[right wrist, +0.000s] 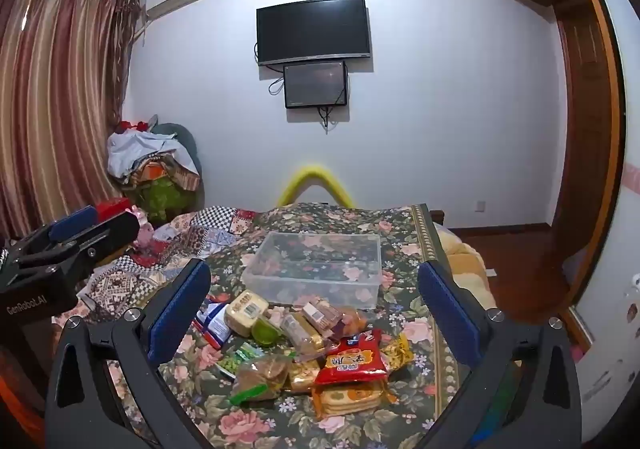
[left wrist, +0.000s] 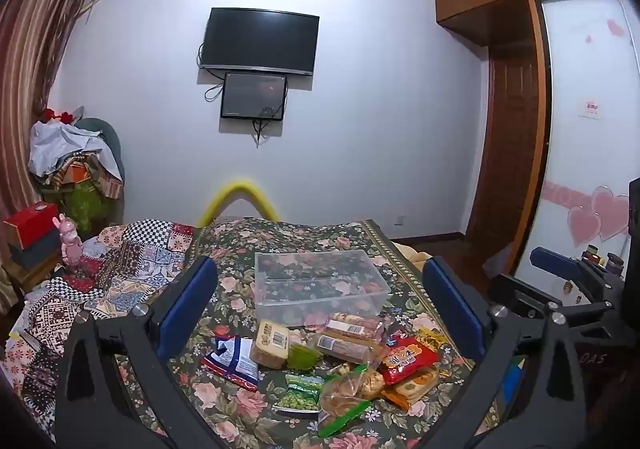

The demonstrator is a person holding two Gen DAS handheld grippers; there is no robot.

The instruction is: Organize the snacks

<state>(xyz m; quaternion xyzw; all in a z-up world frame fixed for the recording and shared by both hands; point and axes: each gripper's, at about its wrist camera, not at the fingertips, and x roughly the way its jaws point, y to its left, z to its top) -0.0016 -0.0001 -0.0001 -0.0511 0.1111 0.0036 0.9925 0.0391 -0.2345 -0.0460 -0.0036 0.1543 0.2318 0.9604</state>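
The bed (left wrist: 352,237), under a floral cover, carries everything. On it stands a clear box (left wrist: 320,281), empty, at 12 o'clock from the snacks (left wrist: 340,361), which lie in a loose heap just before it, a few packets touching its near wall.

The task looks to be at its very start: nothing is in the box yet, and no packet is held. The next move would seem to call for one gripper to dip to the heap, close on a single packet at its edge, and carry it over the near wall into the box.

The left gripper (left wrist: 320,313) hangs above the bed with its fingers (left wrist: 188,301) spread as wide as they go, nothing between them; the heap lies below and between them, apart from both. The right gripper (right wrist: 316,309) is the same: wide open, empty, heap below. A red bag (right wrist: 352,361) sits at 6 o'clock in the heap, nearest the right gripper; a blue-white bag (left wrist: 232,361) lies at 9 o'clock.
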